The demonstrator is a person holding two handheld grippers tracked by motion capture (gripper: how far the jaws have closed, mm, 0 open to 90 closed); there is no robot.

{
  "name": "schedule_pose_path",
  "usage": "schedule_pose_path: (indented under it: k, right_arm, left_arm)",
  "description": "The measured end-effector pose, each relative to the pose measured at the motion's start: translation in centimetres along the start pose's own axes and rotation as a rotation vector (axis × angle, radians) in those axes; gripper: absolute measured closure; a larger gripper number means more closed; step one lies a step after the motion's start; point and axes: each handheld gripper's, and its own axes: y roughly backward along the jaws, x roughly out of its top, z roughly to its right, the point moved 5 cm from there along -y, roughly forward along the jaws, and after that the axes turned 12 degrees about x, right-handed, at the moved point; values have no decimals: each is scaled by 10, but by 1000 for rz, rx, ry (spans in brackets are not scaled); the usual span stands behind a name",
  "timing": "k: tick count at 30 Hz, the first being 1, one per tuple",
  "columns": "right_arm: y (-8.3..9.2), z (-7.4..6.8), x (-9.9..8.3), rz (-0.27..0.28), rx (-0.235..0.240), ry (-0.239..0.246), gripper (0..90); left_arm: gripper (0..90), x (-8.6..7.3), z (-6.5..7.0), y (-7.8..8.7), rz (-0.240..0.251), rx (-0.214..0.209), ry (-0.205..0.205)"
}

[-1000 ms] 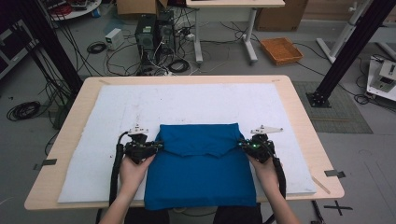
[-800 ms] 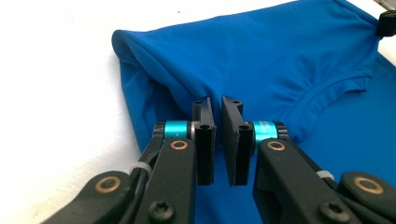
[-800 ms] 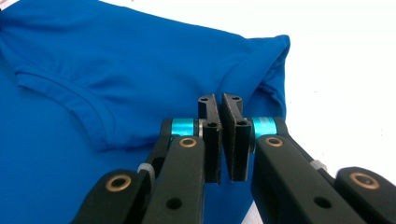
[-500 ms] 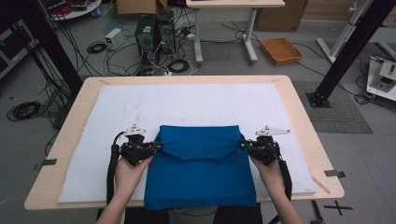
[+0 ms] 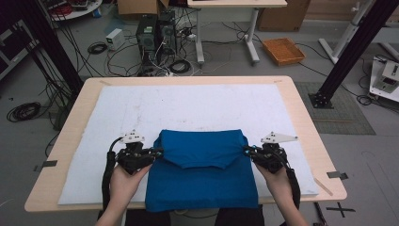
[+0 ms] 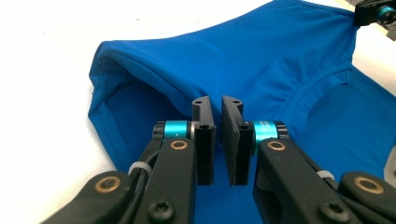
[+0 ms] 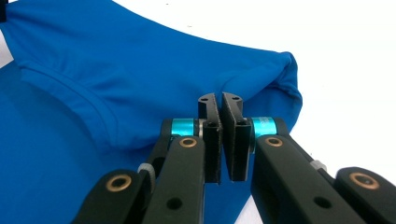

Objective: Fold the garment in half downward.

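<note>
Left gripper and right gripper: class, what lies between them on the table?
In the high view, the folded blue shirt spans from the left gripper to the right gripper.

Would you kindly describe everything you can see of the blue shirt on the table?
The blue shirt is a plain, smooth knit garment lying on the white mat. Its far part is folded toward the person, the collar band showing on the flap. The near hem hangs over the table edge. The left gripper and right gripper pinch the fold's two corners.

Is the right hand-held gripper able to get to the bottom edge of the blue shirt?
Probably yes: the right hand-held gripper is shut on the blue shirt at its right side, and nothing lies along that side toward the bottom edge.
</note>
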Motion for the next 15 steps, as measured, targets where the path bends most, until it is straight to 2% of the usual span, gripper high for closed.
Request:
schedule_pose_path:
  k: [9,15]
  right_arm:
    - [8,-9,-4,3,14,4,871]
    - [13,-18,-12,-6,28,18,871]
  left_arm:
    - [834,-4,4,6,0,-11,-10]
    - [834,-13,12,16,-8,-35,-20]
